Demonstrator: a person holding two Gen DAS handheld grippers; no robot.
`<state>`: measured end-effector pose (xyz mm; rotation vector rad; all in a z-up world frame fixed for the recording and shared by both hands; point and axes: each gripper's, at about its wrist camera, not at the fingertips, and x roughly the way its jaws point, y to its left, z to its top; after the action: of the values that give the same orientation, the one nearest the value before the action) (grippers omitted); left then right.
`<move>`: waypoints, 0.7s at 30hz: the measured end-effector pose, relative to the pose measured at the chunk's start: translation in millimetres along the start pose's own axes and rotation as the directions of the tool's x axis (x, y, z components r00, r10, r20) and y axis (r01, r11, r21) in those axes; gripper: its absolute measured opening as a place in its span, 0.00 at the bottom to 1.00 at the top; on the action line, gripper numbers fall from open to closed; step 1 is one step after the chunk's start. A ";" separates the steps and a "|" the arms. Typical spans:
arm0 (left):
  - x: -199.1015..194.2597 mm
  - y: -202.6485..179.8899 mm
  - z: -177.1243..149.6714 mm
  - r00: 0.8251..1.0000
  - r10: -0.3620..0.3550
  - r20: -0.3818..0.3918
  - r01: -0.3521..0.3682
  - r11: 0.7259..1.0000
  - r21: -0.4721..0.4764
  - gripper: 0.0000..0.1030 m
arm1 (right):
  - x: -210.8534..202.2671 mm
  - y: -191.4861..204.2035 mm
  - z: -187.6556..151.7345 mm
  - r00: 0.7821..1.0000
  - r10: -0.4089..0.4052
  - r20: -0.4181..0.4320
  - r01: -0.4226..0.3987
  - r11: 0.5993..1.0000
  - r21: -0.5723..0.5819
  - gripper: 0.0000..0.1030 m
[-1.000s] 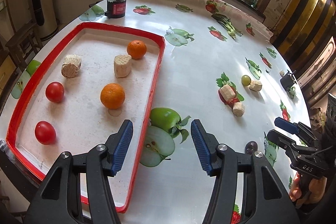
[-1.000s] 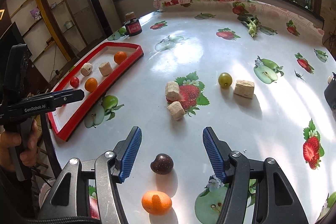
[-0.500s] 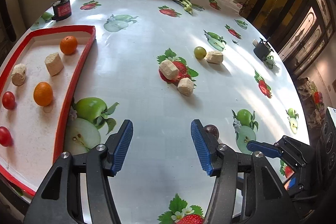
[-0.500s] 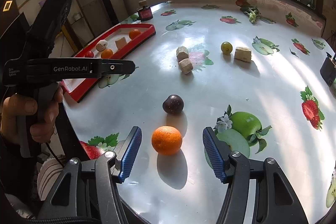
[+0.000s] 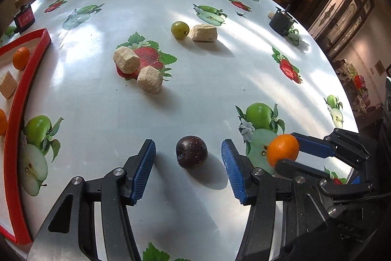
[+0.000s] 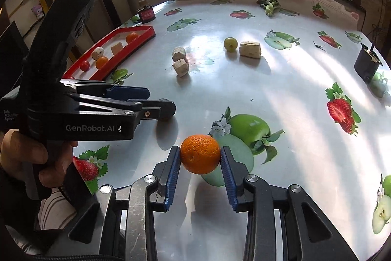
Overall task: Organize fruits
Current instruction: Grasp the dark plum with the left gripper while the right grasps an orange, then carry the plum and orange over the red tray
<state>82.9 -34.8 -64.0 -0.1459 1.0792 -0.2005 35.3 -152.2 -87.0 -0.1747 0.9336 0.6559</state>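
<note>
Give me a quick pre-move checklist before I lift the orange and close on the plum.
1. Right gripper jaws shut on the orange, blue pads against both sides: ok.
2. Orange centred between the pads: ok.
3. Left gripper jaws open, straddling the dark plum with gaps either side: ok.
4. Plum resting on the table, not yet gripped: ok.
5. Red tray has free floor among its fruit: ok.
6. Right gripper's path to the tray free of the left gripper: not ok, it sits between them.
</note>
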 end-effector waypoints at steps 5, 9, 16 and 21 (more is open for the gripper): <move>-2.1 -1.6 -3.1 1.000 -0.001 0.010 0.000 1.000 0.027 0.22 | -8.3 -18.5 4.8 0.999 -0.028 0.023 0.027 0.999 0.042 0.33; -9.4 4.7 -4.7 1.000 0.010 0.027 -0.011 1.000 0.020 0.22 | -9.5 -17.1 9.2 0.999 -0.018 0.033 0.017 0.999 0.037 0.33; -28.9 22.5 -7.1 0.997 0.032 0.066 -0.031 0.999 -0.012 0.22 | -6.5 -4.1 16.9 0.999 0.004 0.036 -0.005 1.000 0.009 0.33; -41.3 36.5 -9.9 0.995 0.050 0.088 -0.047 0.998 -0.040 0.22 | -4.4 4.5 23.1 0.999 0.016 0.039 -0.016 1.000 -0.008 0.33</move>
<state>58.6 10.1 -41.0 -0.1615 0.9977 -0.1287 46.7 -141.0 -69.1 -0.1604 0.8955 0.6756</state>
